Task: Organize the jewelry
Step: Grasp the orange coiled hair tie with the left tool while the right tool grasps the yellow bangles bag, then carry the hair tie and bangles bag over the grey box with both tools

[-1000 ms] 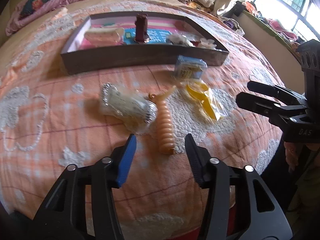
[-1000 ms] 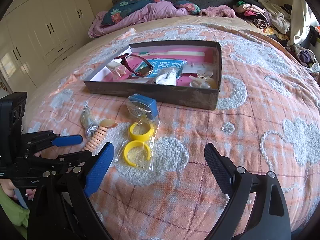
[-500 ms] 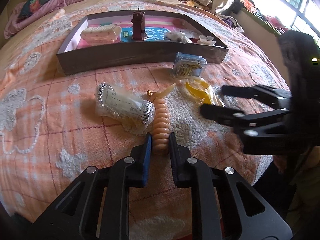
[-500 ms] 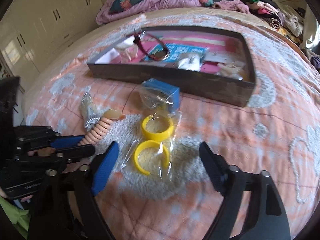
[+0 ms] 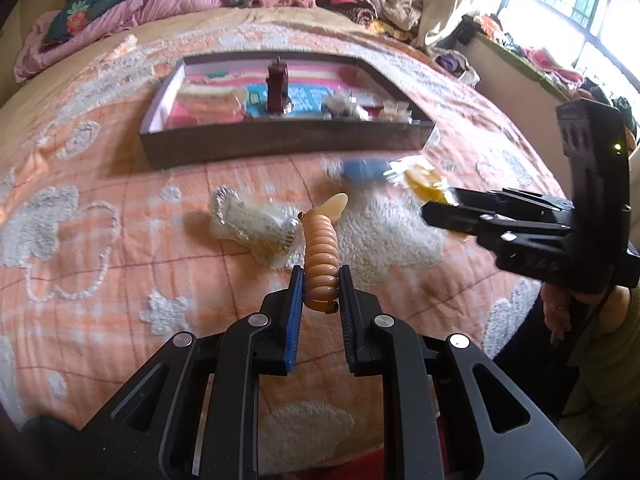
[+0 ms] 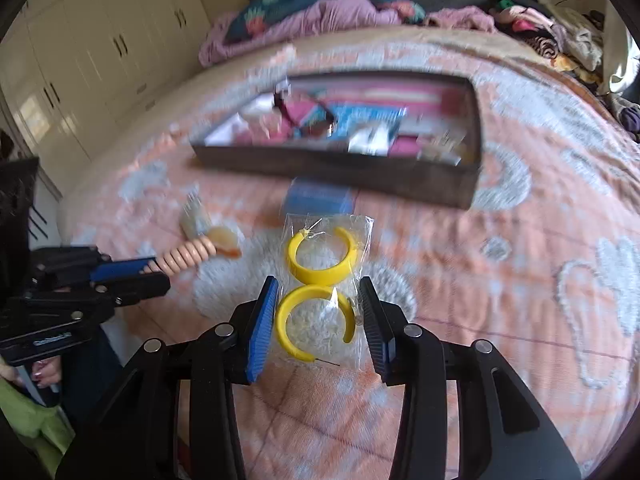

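The left gripper (image 5: 319, 294) has its fingers clamped on the peach bracelet (image 5: 321, 254); the right gripper (image 6: 319, 322) straddles the bagged yellow earrings (image 6: 320, 292), fingers narrowly apart, near the bed's (image 6: 520, 280) front edge.

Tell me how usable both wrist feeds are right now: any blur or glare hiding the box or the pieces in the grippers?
Left wrist: window blown out upper right; blue case smeared, but box and peach spiral piece in the left gripper are sharp. Right wrist: box and bedspread motion-blurred; yellow hoops bag between the right gripper fingers is crisp.
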{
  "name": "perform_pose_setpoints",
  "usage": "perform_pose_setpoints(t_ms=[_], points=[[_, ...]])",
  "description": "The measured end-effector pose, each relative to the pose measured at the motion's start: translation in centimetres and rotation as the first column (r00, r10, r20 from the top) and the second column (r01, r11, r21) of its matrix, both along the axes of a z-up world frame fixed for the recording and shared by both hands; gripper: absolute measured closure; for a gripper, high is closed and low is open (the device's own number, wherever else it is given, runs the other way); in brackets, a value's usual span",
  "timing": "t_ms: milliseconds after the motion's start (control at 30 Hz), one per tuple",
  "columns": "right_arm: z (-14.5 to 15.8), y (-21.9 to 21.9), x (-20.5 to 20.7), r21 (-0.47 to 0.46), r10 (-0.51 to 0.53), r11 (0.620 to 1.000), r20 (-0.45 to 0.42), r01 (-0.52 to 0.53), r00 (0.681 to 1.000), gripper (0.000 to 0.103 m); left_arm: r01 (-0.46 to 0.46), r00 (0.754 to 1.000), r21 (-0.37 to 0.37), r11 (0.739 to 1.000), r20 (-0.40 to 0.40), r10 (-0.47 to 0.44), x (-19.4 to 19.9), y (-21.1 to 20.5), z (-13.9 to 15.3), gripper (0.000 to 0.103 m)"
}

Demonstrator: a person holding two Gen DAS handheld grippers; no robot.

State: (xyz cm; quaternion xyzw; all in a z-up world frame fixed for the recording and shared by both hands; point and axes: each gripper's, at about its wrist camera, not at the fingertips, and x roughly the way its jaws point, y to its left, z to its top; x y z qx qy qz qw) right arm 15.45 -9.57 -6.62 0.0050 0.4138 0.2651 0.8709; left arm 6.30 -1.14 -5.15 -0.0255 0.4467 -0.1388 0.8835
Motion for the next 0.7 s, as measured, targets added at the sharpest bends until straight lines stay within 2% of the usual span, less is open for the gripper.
perform_pose_setpoints(t_ms=[267, 700], points=[[3.3, -1.8, -0.7, 0.066, -0.042, 0.997, 0.077, 0.037, 0.996, 0.064, -0.048, 0.996, -0.006, 0.999, 0.075, 0.048, 0.0, 1.5, 2.8, 0.093], [5.6, -2.2, -0.9, 0.066, -0.070, 0.996, 0.157, 0.060, 0.985, 0.064, -0.114, 0.977, 0.014, 0.993, 0.180, 0.110, 1.3, 3.5, 5.9, 0.093]])
